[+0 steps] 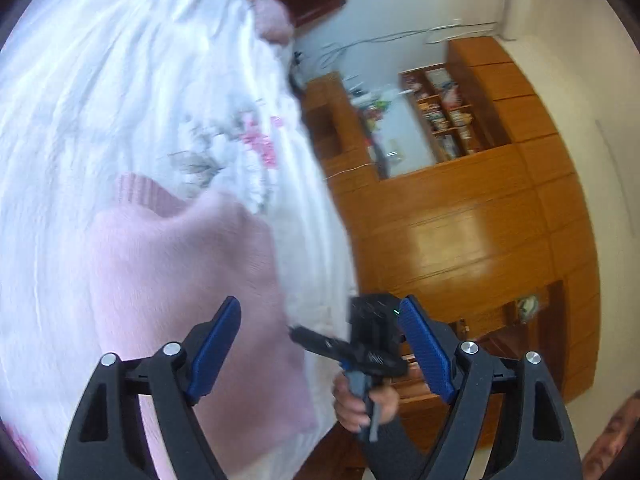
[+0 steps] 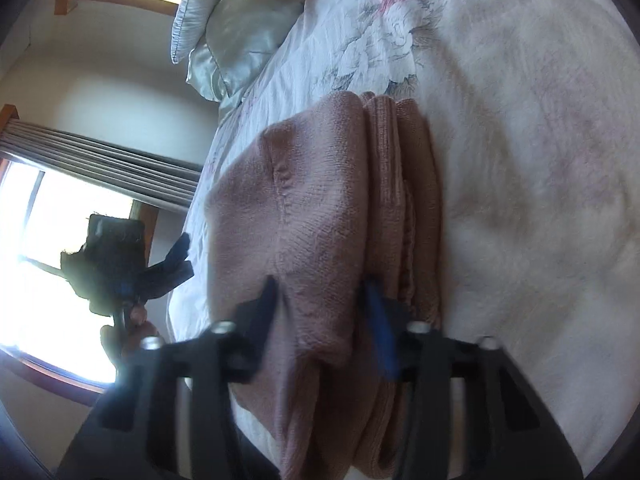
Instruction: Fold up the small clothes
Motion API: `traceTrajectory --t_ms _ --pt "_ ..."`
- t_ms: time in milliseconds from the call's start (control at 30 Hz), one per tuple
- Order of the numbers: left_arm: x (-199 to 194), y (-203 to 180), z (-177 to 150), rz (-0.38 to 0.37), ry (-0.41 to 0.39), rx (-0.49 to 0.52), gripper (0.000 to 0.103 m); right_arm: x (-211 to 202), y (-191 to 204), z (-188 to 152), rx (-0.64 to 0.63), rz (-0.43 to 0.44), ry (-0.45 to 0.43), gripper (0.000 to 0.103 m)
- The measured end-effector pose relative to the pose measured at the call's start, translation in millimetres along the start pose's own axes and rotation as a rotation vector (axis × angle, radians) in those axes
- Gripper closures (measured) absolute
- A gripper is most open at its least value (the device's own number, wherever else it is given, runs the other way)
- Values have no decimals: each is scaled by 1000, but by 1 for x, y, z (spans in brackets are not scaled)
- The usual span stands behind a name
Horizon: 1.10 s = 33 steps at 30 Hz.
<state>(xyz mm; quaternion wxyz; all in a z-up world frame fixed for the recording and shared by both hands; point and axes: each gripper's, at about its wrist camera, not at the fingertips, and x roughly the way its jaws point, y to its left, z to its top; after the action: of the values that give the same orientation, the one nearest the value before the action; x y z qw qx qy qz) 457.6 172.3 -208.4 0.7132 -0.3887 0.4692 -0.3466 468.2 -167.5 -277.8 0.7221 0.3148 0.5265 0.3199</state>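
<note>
Left gripper (image 1: 320, 354) released, empty. Right gripper (image 2: 324, 320) grasping folded pink sweater (image 2: 320, 208) at 6 o'clock on bedspread (image 2: 540, 160).

Pink knit sweater (image 2: 320, 208), small, lying on the bed (image 2: 520, 160) w/ white floral cover. It's folded up: several layers stacked along the right side in the right wrist view, ribbed edges showing there. Top layer bulges, w/ a seam running down it. Near end bunched. Left wrist view: smooth pink panel (image 1: 188, 280), ribbed hem at the far end, close to the bed's edge.
</note>
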Motion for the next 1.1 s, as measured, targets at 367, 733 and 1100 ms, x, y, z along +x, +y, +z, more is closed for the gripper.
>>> traceTrajectory --t_ms 367,733,1100 --pt "-10 3 -21 6 -28 26 33 -32 -10 -18 50 31 -62 71" --pt "1 2 -63 -34 61 8 31 -34 9 -71 22 -61 15 98" --pt "0 -5 -78 -45 78 29 30 -60 -9 -92 74 18 -56 79"
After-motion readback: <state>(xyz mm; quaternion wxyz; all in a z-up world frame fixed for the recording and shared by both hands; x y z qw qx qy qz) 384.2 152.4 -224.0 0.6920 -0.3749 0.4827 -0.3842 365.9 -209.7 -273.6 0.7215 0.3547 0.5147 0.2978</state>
